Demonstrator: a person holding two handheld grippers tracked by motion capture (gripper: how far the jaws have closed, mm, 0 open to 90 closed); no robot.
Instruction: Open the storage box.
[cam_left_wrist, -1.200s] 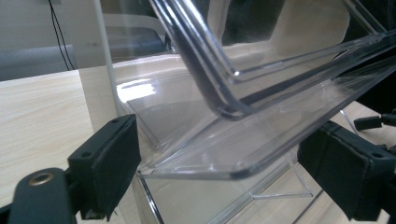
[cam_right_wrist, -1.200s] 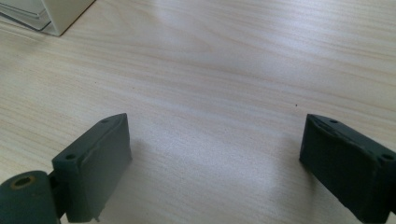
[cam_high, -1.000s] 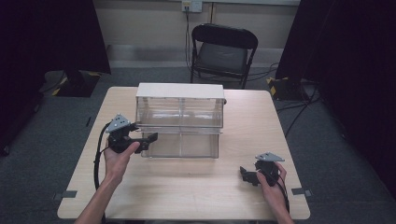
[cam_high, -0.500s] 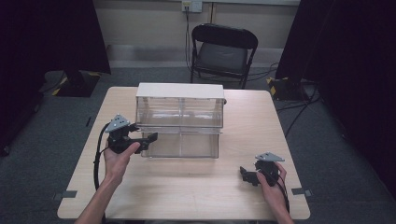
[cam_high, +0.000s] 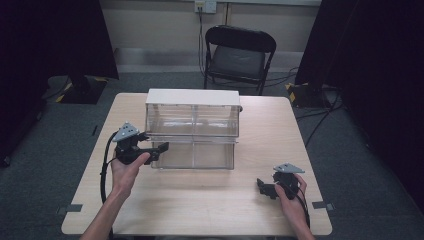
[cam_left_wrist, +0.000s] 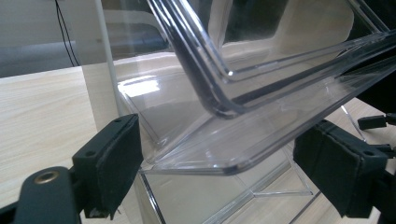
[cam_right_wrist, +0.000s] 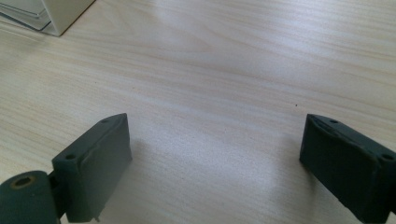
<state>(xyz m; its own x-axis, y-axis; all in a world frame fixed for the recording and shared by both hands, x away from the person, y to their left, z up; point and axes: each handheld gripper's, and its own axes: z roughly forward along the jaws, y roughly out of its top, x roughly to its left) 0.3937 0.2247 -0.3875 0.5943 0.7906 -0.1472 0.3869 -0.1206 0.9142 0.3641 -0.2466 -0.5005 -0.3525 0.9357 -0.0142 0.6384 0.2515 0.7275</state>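
Observation:
A clear plastic drawer unit (cam_high: 192, 125) with a white top stands in the middle of the wooden table (cam_high: 200, 210). My left gripper (cam_high: 159, 144) is at the unit's lower left front corner, pointing right. In the left gripper view this gripper (cam_left_wrist: 224, 168) is open, and the lip of a clear drawer (cam_left_wrist: 261, 79) lies between the two pads without either one touching it. My right gripper (cam_high: 262, 187) rests low near the table's front right, away from the unit. It is open (cam_right_wrist: 215, 158) over bare wood, with a corner of the unit (cam_right_wrist: 51, 11) at the far left.
A black folding chair (cam_high: 240, 55) stands behind the table's far edge. Cables trail across the floor at the right. There is bare tabletop in front of the unit and on both sides of it.

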